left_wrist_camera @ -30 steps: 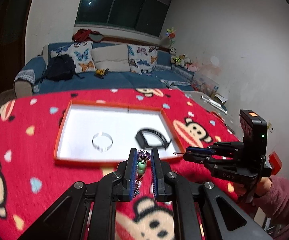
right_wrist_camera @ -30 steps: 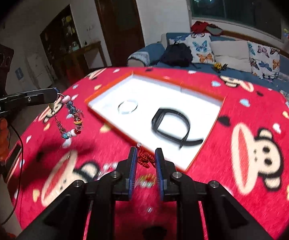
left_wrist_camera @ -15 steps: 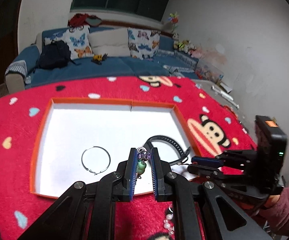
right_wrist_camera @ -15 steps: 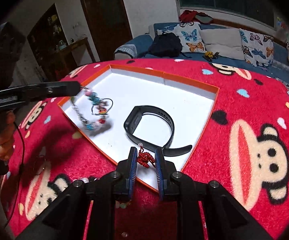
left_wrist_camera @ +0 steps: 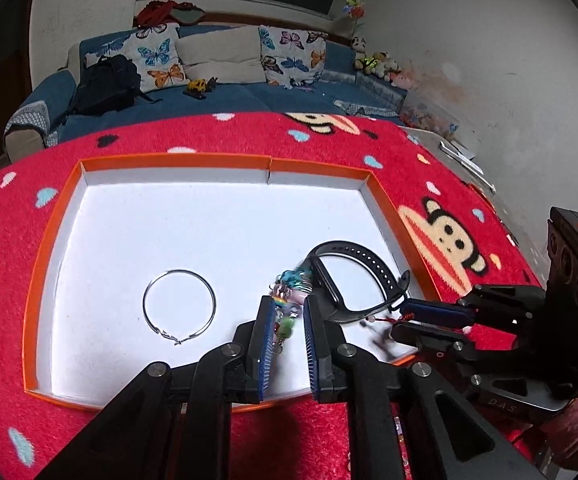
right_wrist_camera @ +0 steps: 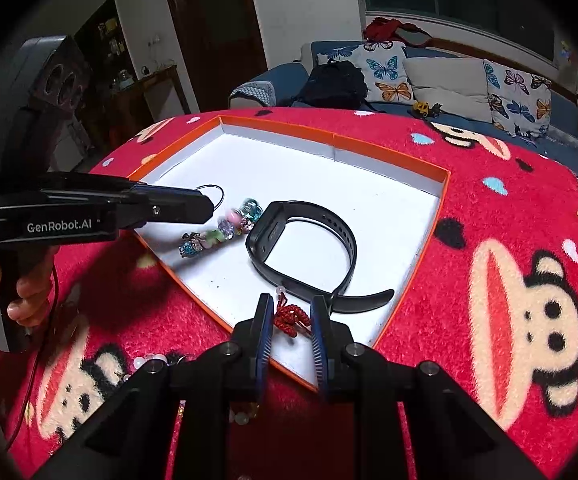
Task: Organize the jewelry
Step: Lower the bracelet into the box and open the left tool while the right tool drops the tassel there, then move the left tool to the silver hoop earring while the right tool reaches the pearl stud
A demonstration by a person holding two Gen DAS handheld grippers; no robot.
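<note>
An orange-rimmed white tray [left_wrist_camera: 177, 162] [right_wrist_camera: 389, 156] lies on the red monkey cloth. In it are a silver hoop [left_wrist_camera: 179, 306] and a black wristband [left_wrist_camera: 353, 280] [right_wrist_camera: 305, 252]. My left gripper [left_wrist_camera: 285, 312] [right_wrist_camera: 205, 208] is open over the tray's near part. The beaded charm bracelet [left_wrist_camera: 289, 296] [right_wrist_camera: 221, 230] lies in the tray under it, blurred, beside the wristband. My right gripper [right_wrist_camera: 289, 312] [left_wrist_camera: 413, 316] is shut on a red knotted cord bracelet [right_wrist_camera: 289, 316] just above the tray's near right edge.
Loose pearl beads [right_wrist_camera: 149, 360] lie on the cloth in front of the tray. A blue sofa [left_wrist_camera: 217, 92] with cushions and a black backpack stands behind the table. The white wall is at the right.
Both grippers moved forward over the tray. My left gripper opened and the beaded bracelet dropped into the tray beside the wristband. The right gripper kept hold of the red cord.
</note>
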